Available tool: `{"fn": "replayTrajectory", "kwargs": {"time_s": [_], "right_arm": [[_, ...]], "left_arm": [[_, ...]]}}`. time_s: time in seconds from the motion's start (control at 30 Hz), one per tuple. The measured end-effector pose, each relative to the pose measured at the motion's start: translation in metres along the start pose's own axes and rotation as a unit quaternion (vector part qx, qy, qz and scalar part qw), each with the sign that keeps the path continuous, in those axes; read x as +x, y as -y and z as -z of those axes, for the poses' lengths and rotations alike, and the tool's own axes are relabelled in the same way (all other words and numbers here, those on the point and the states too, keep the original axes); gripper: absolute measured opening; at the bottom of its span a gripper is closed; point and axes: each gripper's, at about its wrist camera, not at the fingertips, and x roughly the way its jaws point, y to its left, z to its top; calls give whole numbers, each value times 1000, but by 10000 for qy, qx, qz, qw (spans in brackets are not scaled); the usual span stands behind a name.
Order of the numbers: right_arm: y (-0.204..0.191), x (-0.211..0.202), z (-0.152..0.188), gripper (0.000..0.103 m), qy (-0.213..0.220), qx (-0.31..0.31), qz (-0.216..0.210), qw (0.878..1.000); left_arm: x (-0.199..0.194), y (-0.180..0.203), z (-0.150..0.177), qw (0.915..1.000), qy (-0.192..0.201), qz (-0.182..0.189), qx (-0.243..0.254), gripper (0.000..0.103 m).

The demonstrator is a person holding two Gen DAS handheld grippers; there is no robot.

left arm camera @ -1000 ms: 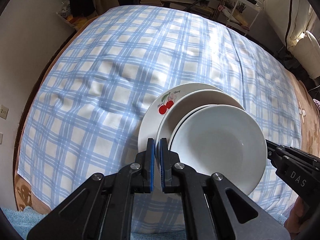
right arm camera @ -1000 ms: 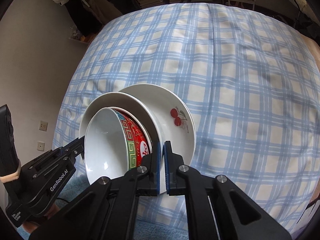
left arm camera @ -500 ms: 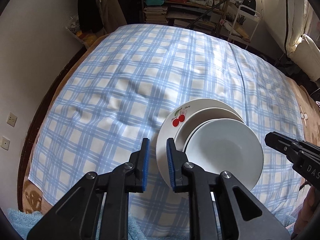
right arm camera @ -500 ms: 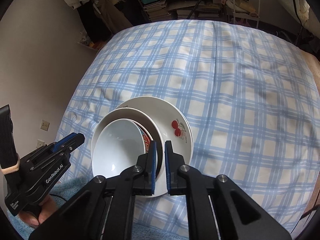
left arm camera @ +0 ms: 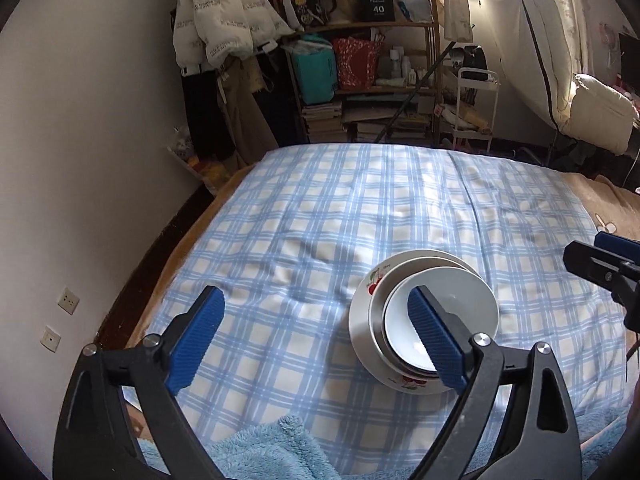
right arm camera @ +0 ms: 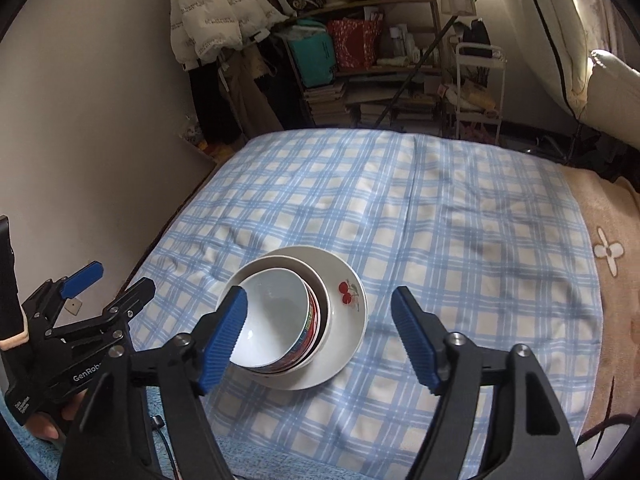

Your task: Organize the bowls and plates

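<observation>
While both tools (left arm camera: pixel 316 336) (right arm camera: pixel 320 336) gape empty, a blue checked bedspread (left arm camera: pixel 320 216), crammed shelves (left arm camera: pixel 372 80) behind.

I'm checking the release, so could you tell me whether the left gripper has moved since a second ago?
Yes. The left gripper rose back from the cherry plate, jaws just opening, empty.

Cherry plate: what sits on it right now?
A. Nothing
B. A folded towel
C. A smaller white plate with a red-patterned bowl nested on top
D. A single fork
C: the cherry plate carries a smaller white plate, and the red-patterned bowl sits in that.
</observation>
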Motion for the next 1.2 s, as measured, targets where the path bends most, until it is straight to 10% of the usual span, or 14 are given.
{"fn": "replayTrajectory", "kwargs": {"time_s": [0.2,0.57,1.2], "right_arm": [[-7,-39,7,103,704,-250,7,9972],[-14,-64,26,103,1363,-545,257,9888],[-14,-50,35,103,1501,-716,605,9842]], "left_arm": [[-38,-7,6,9988,458,-137,37,99],[-71,-25,23,9921,1151,-370,-327,100],[-36,-14,38,9964,790,-175,-233,100]]}}
